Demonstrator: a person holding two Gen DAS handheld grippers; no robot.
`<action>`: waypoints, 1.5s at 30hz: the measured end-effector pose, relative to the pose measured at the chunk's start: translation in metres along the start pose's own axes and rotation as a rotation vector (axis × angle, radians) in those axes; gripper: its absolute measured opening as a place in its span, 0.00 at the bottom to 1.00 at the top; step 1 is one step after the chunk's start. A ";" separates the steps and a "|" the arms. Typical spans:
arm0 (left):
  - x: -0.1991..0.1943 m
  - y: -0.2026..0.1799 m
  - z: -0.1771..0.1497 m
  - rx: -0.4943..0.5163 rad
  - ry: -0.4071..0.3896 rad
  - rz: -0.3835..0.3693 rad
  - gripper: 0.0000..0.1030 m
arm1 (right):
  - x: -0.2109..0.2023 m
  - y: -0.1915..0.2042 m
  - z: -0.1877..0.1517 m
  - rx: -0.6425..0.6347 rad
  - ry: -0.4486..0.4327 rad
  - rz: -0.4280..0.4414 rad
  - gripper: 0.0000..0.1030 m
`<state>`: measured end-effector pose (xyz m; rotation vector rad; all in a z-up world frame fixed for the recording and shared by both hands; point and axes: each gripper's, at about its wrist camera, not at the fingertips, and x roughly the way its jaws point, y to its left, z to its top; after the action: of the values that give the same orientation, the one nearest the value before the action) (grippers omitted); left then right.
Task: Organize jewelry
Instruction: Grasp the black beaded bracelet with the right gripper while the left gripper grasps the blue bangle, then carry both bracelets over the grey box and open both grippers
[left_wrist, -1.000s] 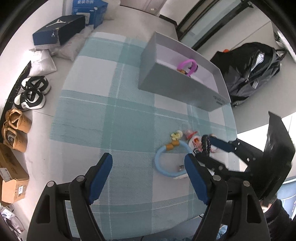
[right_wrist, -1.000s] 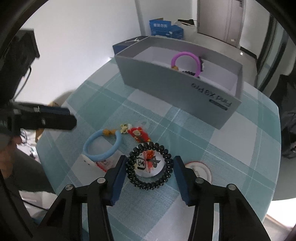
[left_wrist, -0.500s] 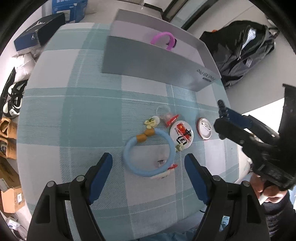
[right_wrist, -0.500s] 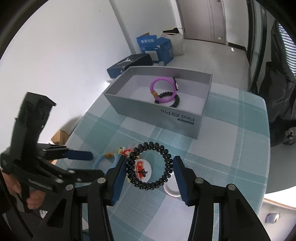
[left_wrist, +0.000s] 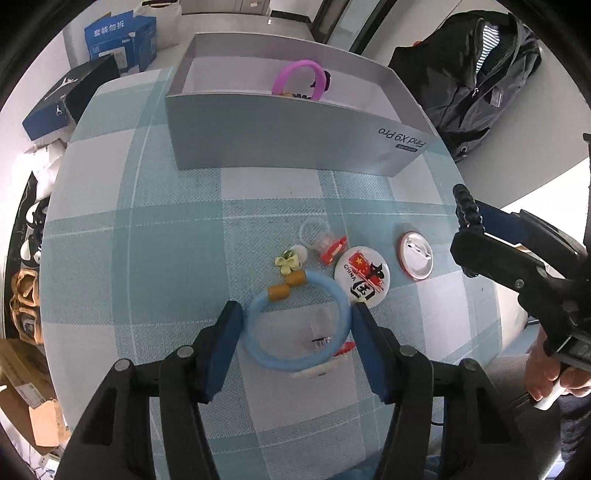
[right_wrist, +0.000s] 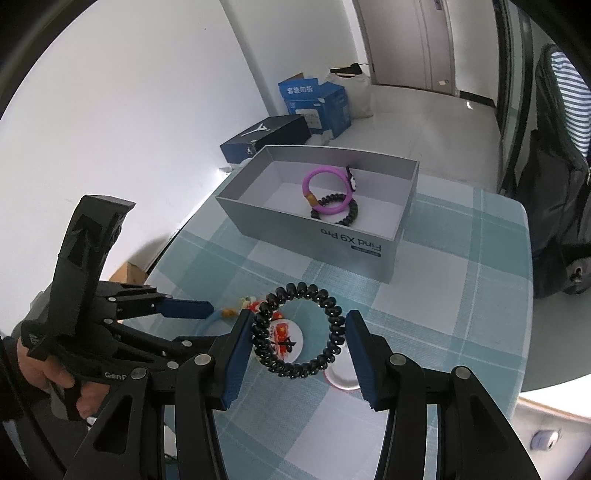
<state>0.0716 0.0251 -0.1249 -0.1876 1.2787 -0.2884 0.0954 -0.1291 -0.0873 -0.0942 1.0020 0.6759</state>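
A light blue bracelet (left_wrist: 258, 350) with an amber bead lies on the checked tablecloth. My left gripper (left_wrist: 297, 325) stands over it, its jaws closing, one blue pad just outside each side of the ring. My right gripper (right_wrist: 297, 332) is shut on a black spiral bracelet (right_wrist: 295, 291) and holds it above the table; it also shows at the right of the left wrist view. The open grey box (right_wrist: 314, 236) beyond holds a pink bracelet (right_wrist: 325, 188) and a black beaded one (right_wrist: 343, 218).
Beside the blue bracelet lie a China badge (left_wrist: 364, 277), a face-down badge (left_wrist: 415, 254), a red charm (left_wrist: 330, 251) and a flower clip (left_wrist: 286, 262). A black backpack (left_wrist: 480, 66) sits past the table's right edge. Shoe boxes (left_wrist: 62, 99) and shoes are on the floor at left.
My left gripper has come over the blue bracelet and its jaws have narrowed around it. My right gripper has lifted the black spiral bracelet off the table.
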 end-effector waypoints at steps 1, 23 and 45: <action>0.000 0.000 0.000 0.004 -0.002 0.002 0.54 | 0.001 0.000 0.000 0.002 0.004 -0.001 0.47; -0.048 0.008 0.010 -0.050 -0.155 -0.037 0.54 | -0.016 -0.004 0.015 0.073 -0.074 0.050 0.47; -0.086 0.004 0.100 -0.088 -0.272 -0.170 0.54 | -0.022 -0.043 0.094 0.277 -0.157 0.169 0.49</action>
<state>0.1451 0.0537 -0.0193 -0.3985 1.0076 -0.3398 0.1816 -0.1389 -0.0272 0.2853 0.9490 0.6802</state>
